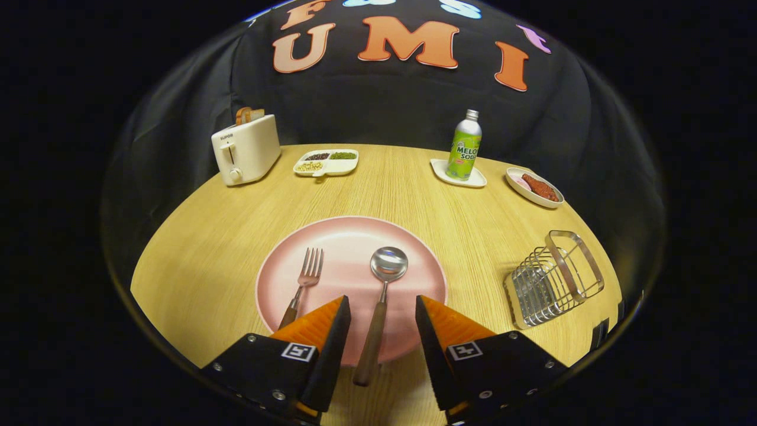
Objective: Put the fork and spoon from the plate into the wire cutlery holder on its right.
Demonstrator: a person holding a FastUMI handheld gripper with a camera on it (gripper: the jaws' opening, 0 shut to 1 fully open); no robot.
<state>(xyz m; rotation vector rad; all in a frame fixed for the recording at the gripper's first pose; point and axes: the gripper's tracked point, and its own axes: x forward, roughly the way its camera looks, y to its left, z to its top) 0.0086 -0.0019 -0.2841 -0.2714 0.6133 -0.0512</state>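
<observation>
Cutlery is the business here: a fork and a spoon lying on a plate, bound for a wire holder off to the right. Largest first, the wooden counter (pixel 414 195) carries everything. On its near middle sits the pink plate (pixel 349 236), round and shallow. Beyond it, at the back, stand a toaster (pixel 245 149) with bread in its slot, a divided dish (pixel 326 162) of beans and grains, a soda bottle (pixel 464 145) on a small white tray (pixel 479 179), and a small dish of red food (pixel 535 187).

To the right of the plate, well apart from it, the wire cutlery holder (pixel 553 278) appears tipped over, its flat loop handle toward the back; how its mouth faces is hard to tell.

The tool (pixel 383 313) hovers low over the near rim of the plate, fingers spread wide and holding nothing. The spoon (pixel 381 296) lies between them, bowl away, its wooden handle running back toward the tool and overhanging the plate's near edge. The fork (pixel 303 284) lies just left of the spoon, tines away, its handle disappearing behind the left finger.

By my reading the task is at its first step, the approach to the spoon, with neither piece yet moved. The next move calls for easing down so both fingers straddle the handle, then closing on it before lifting and carrying it right to the holder. The slim round handle may roll or slip.
</observation>
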